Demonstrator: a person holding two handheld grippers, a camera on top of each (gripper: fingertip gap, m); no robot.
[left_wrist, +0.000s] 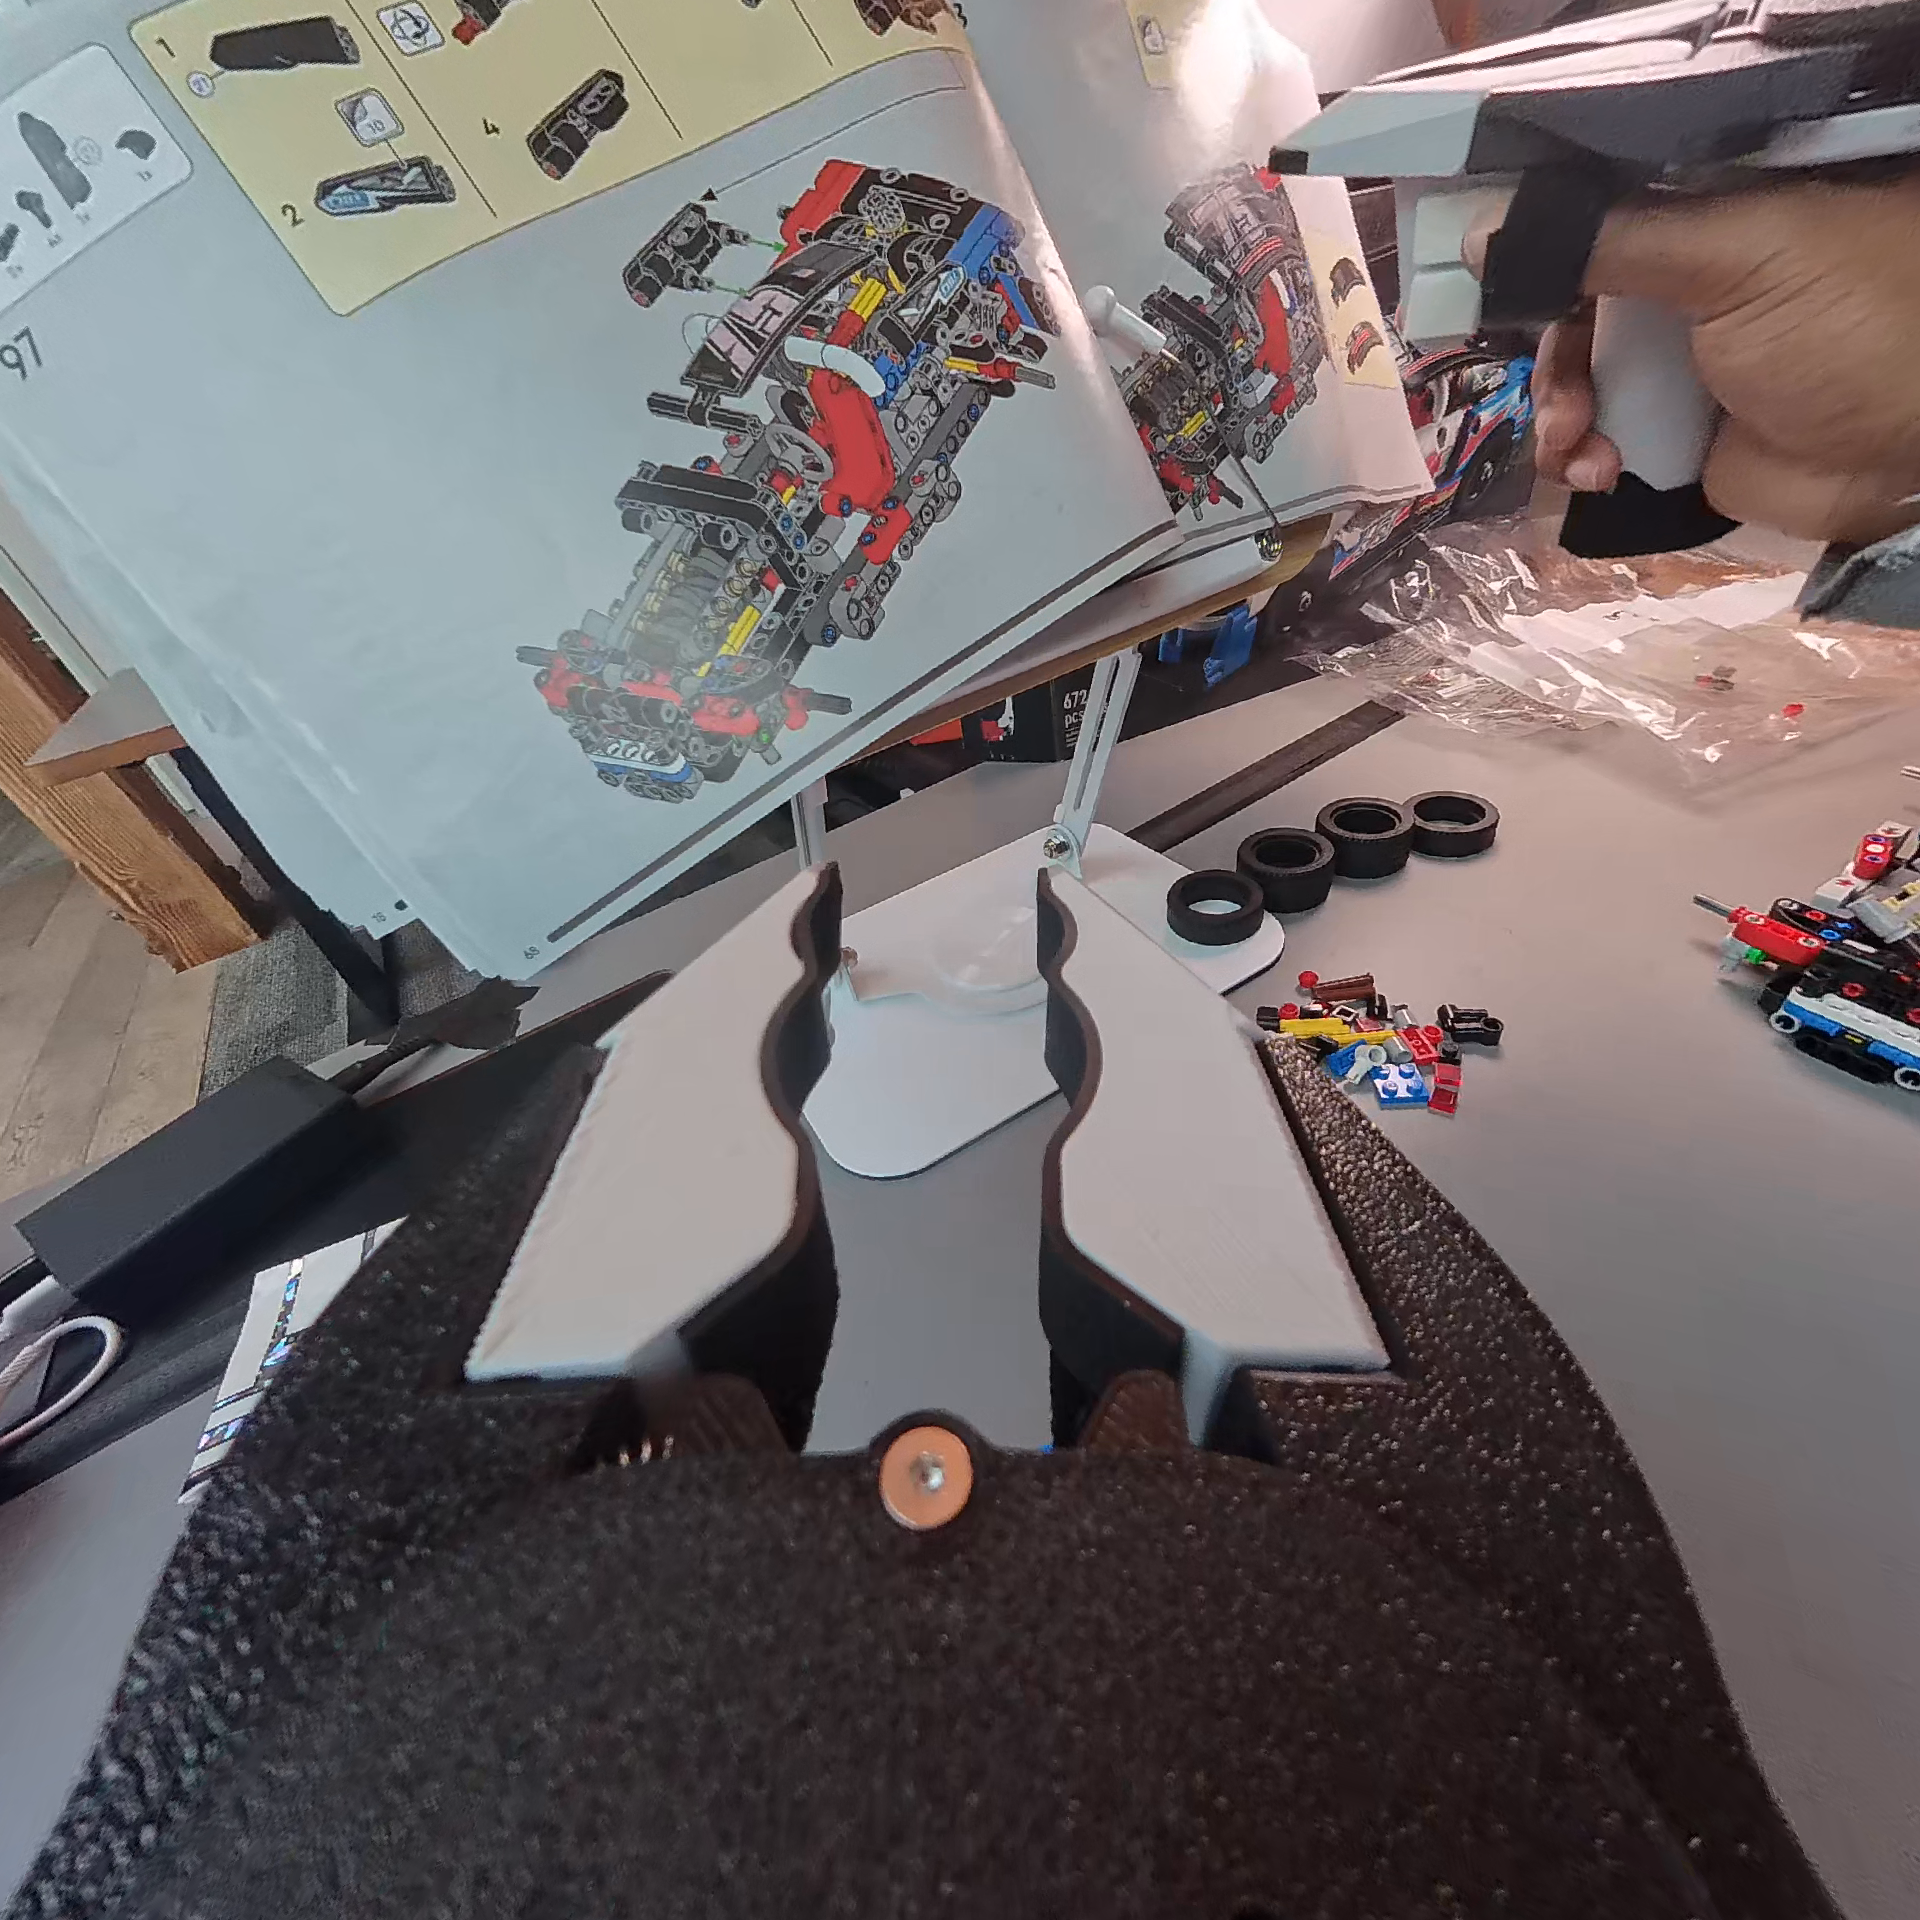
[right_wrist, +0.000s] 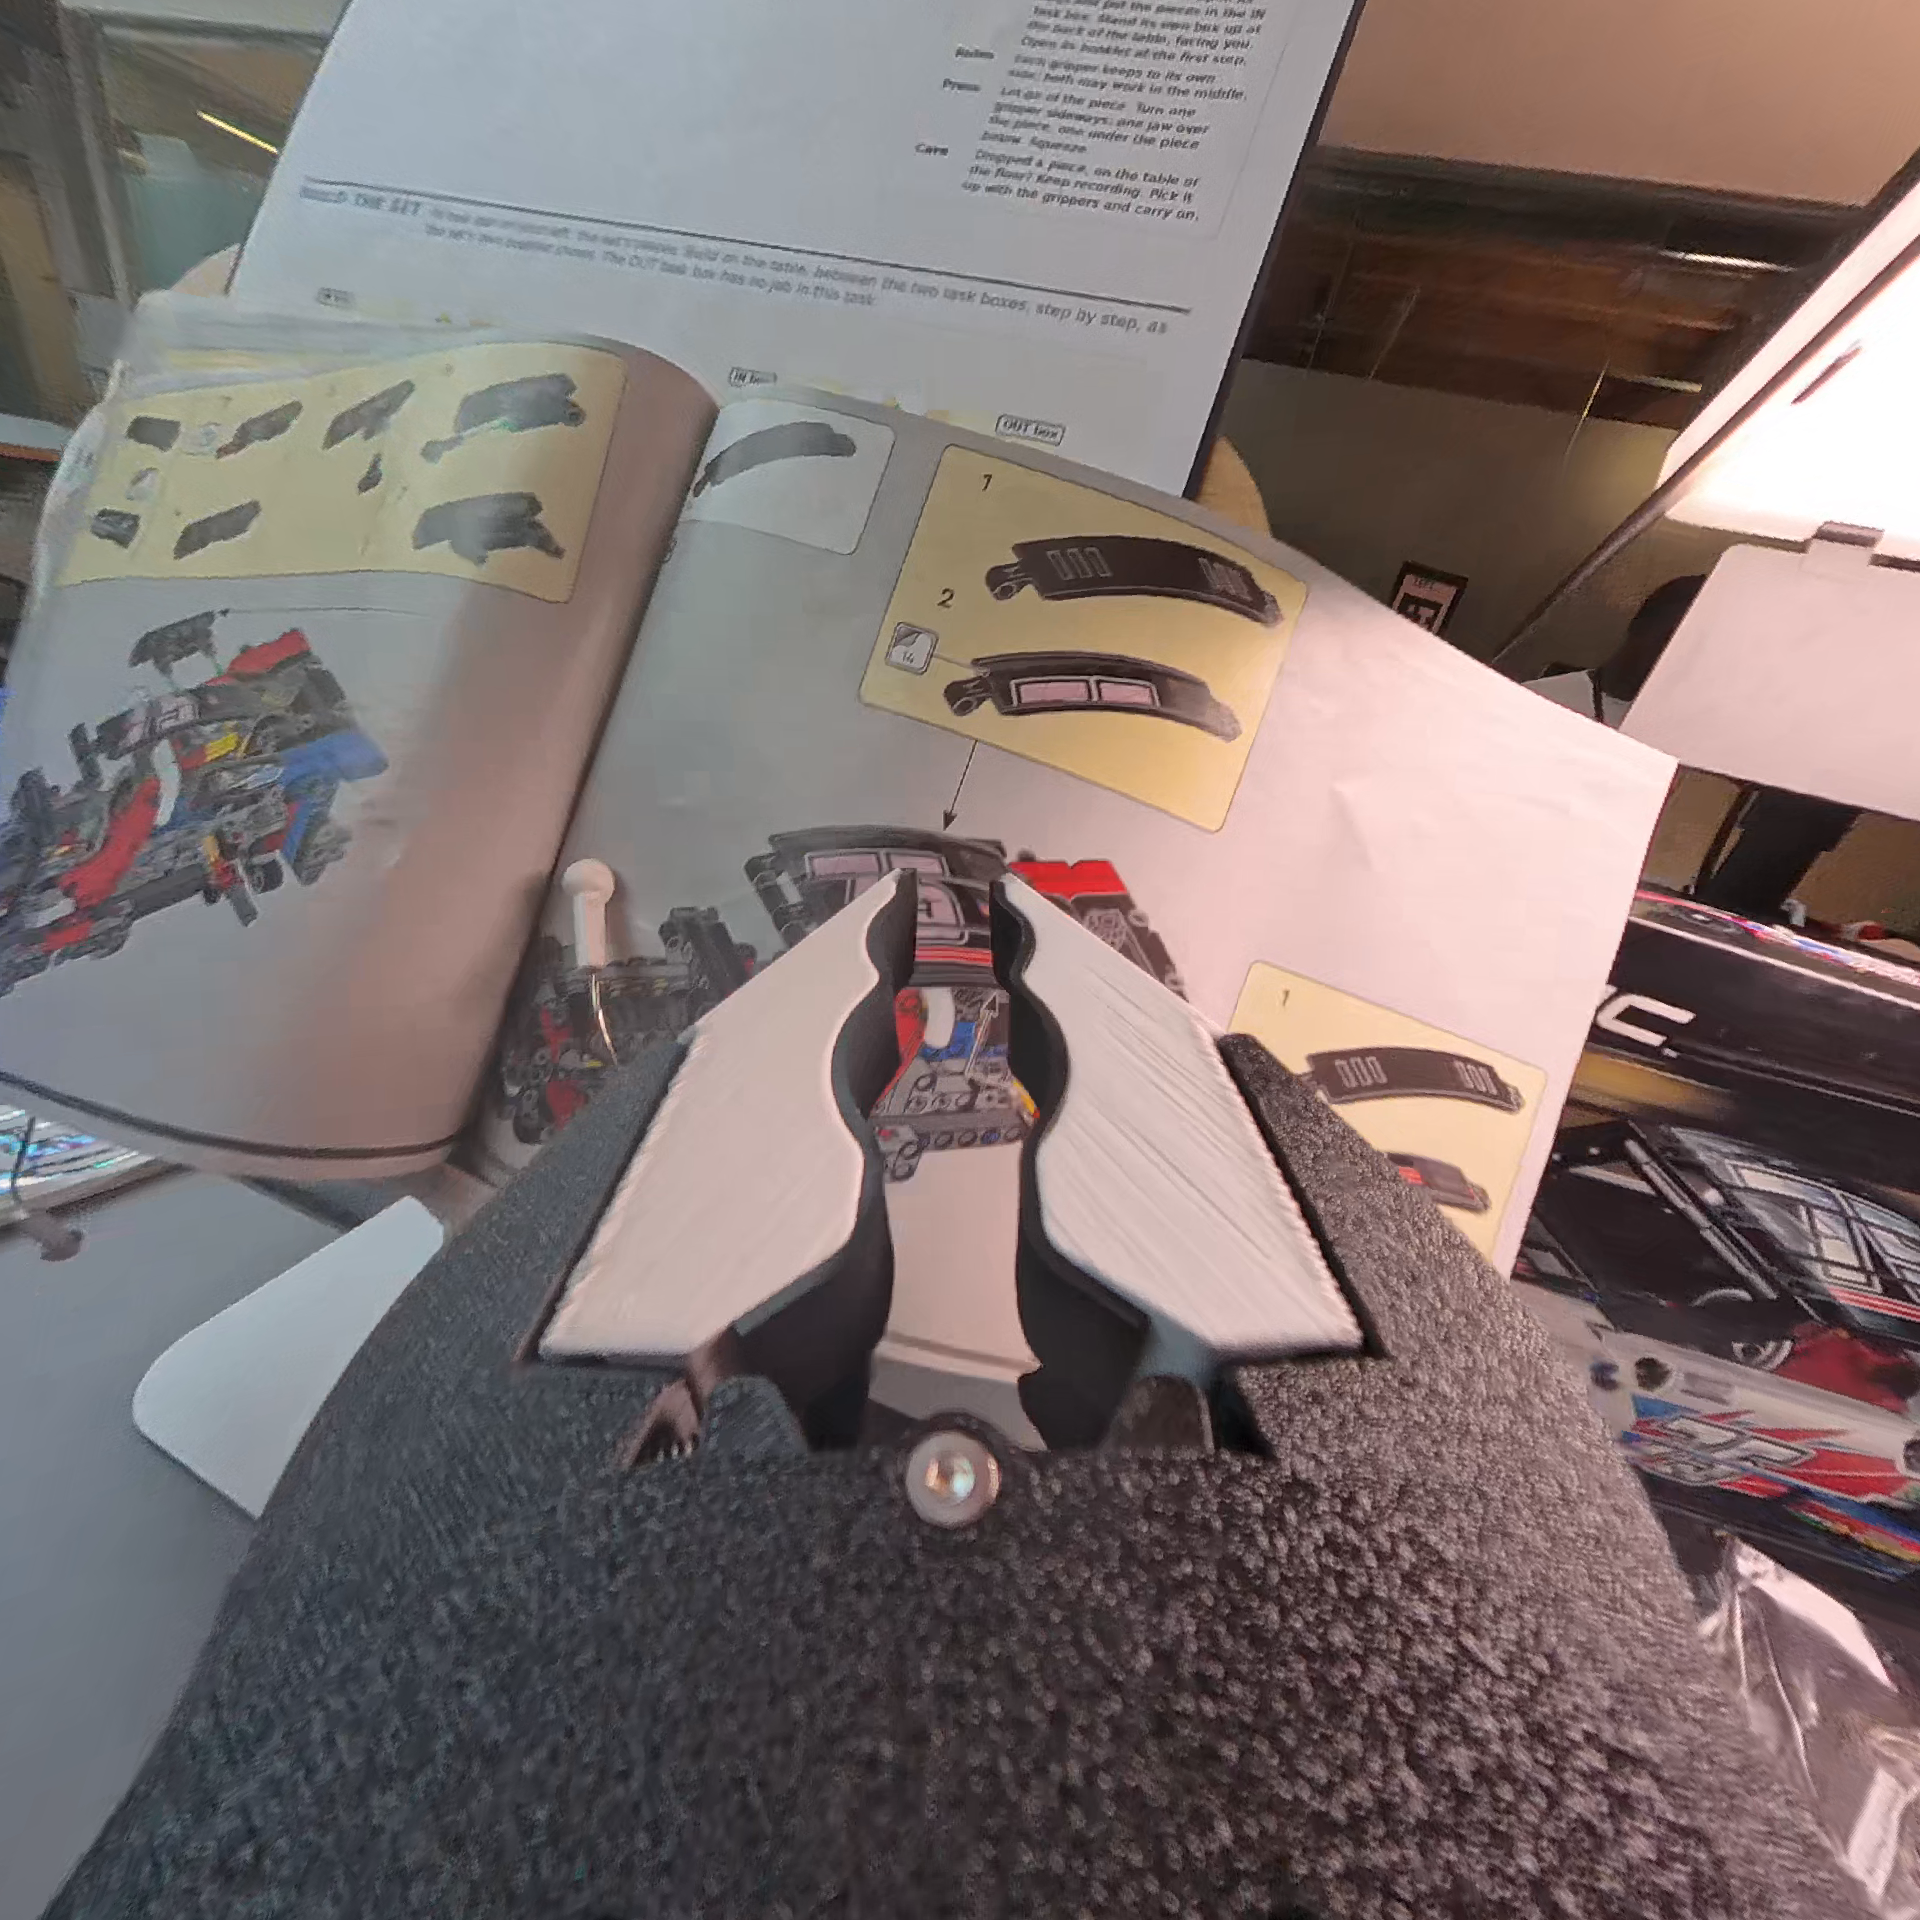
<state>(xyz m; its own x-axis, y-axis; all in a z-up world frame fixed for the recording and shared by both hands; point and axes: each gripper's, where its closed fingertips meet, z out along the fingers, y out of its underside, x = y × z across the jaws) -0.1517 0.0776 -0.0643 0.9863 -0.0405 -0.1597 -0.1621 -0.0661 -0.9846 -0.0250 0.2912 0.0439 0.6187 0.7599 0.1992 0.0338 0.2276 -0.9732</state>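
Note:
An open instruction booklet (left_wrist: 416, 520) rests on a white stand (left_wrist: 935, 1101) at the back of the grey table. My left gripper (left_wrist: 935, 904) is open and empty. It hovers low over the stand's base, just below the booklet's lower edge. My right gripper (right_wrist: 951, 894) is up against the booklet's right-hand page (right_wrist: 1039, 644). Its jaws stand a narrow gap apart with nothing between them. That page curls up at its right side. In the left wrist view the right gripper (left_wrist: 1351, 140) shows at the top right, held by a hand (left_wrist: 1766, 343).
Several black tyres (left_wrist: 1361, 836) sit in a row right of the stand. A pile of small coloured bricks (left_wrist: 1371, 1049) and a part-built model (left_wrist: 1849, 977) lie further right. Clear plastic bags (left_wrist: 1558, 623) and the set's box (right_wrist: 1766, 1195) are behind. A black power brick (left_wrist: 197, 1174) is at the left. There is about 30 centimetres between the tips of the two grippers. Both grippers' tips are roughly 30 centimetres from the part-built model (left_wrist: 1849, 977).

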